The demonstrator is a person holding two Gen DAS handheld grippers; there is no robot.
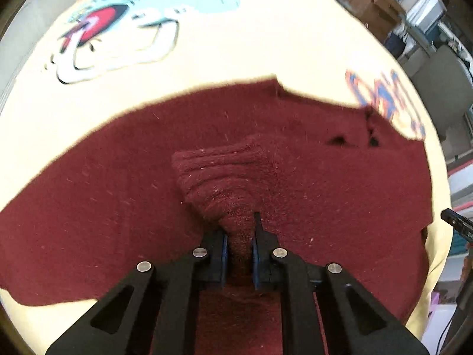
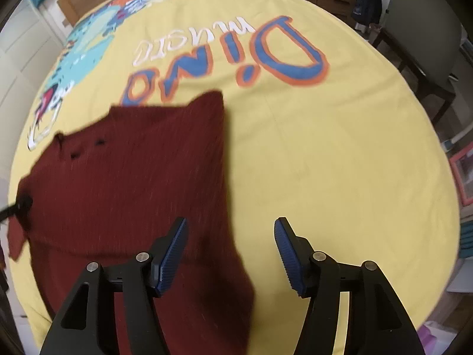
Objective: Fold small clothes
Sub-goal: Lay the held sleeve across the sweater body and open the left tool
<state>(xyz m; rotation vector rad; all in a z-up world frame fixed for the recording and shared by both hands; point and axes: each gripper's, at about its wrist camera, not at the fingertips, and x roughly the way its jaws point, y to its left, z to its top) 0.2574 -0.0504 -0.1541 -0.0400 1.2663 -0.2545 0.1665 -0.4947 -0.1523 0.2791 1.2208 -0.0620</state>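
1. Yellow cloth [image 2: 325,162] with a cartoon dinosaur print and "Dino" lettering [image 2: 236,62] covers the work surface; cardboard boxes [image 1: 369,3] and shelving sit far right in your left wrist view.
2. Your dark red knit garment [image 1: 118,192] lies spread flat on the yellow cloth, small dark buttons [image 1: 337,140] toward its far right edge.
3. Your left gripper [image 1: 239,254] is clamped tight on a bunched-up ribbed fold of the dark red knit garment, blue pads pressing it from both sides.
4. Your right gripper [image 2: 230,254] stands about half open, nothing between the pads [image 2: 174,254]; the left pad hangs over the garment's near right edge, the right one over bare yellow cloth.
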